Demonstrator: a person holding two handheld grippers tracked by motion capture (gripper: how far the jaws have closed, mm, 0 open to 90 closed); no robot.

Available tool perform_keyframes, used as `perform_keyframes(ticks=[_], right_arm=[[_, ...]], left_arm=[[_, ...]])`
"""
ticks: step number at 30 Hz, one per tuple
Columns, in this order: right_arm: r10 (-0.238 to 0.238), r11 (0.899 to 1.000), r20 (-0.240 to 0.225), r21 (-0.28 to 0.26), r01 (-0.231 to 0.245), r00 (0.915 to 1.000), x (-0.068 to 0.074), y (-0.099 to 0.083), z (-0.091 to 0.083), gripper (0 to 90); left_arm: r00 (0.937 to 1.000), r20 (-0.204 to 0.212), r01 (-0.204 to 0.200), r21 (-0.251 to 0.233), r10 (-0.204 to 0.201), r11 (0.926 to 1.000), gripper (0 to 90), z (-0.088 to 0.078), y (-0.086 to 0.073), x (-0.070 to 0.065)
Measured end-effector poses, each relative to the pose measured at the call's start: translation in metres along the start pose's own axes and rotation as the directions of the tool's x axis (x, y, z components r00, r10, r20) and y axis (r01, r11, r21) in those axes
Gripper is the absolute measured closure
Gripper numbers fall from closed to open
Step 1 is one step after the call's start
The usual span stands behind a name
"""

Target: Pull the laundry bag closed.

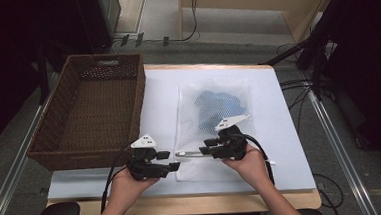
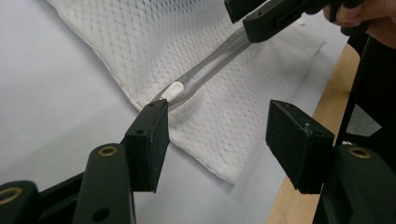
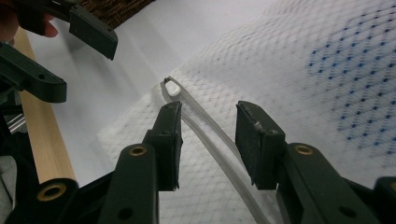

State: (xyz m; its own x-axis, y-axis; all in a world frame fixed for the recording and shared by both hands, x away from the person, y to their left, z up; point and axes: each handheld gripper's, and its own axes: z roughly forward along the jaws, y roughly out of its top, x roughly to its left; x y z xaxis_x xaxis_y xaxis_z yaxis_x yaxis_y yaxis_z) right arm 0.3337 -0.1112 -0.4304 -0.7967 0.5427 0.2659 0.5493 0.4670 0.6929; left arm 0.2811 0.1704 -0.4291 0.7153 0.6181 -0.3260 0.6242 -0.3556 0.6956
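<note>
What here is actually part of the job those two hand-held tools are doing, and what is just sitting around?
Part of the job:
- white mesh laundry bag with something blue inside
- its zipper and white pull tab
- left gripper, jaws open
- right gripper, jaws open astride the zipper

Just lying about:
- wicker basket
- cables on the floor

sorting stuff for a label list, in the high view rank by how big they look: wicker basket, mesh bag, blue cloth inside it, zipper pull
1. wicker basket, largest
2. mesh bag
3. blue cloth
4. zipper pull, a tiny speck
</note>
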Motion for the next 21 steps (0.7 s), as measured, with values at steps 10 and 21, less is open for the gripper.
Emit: perform_keyframes(ticks=[10, 21], right_arm=[[-0.041, 0.999, -0.016, 0.011, 0.041, 0.9990, 0.011, 0.004, 0.012, 64.0], [-0.043, 0.999, -0.031, 0.029, 0.044, 0.9986, 0.016, 0.009, 0.023, 64.7]], left_arm=[[0.9999, -0.009, -0.008, 0.005, 0.008, 1.0000, 40.0, -0.001, -0.002, -0.003], [0.9998, -0.014, -0.015, 0.005, 0.015, 0.9999, 38.9, -0.002, -0.004, -0.005]])
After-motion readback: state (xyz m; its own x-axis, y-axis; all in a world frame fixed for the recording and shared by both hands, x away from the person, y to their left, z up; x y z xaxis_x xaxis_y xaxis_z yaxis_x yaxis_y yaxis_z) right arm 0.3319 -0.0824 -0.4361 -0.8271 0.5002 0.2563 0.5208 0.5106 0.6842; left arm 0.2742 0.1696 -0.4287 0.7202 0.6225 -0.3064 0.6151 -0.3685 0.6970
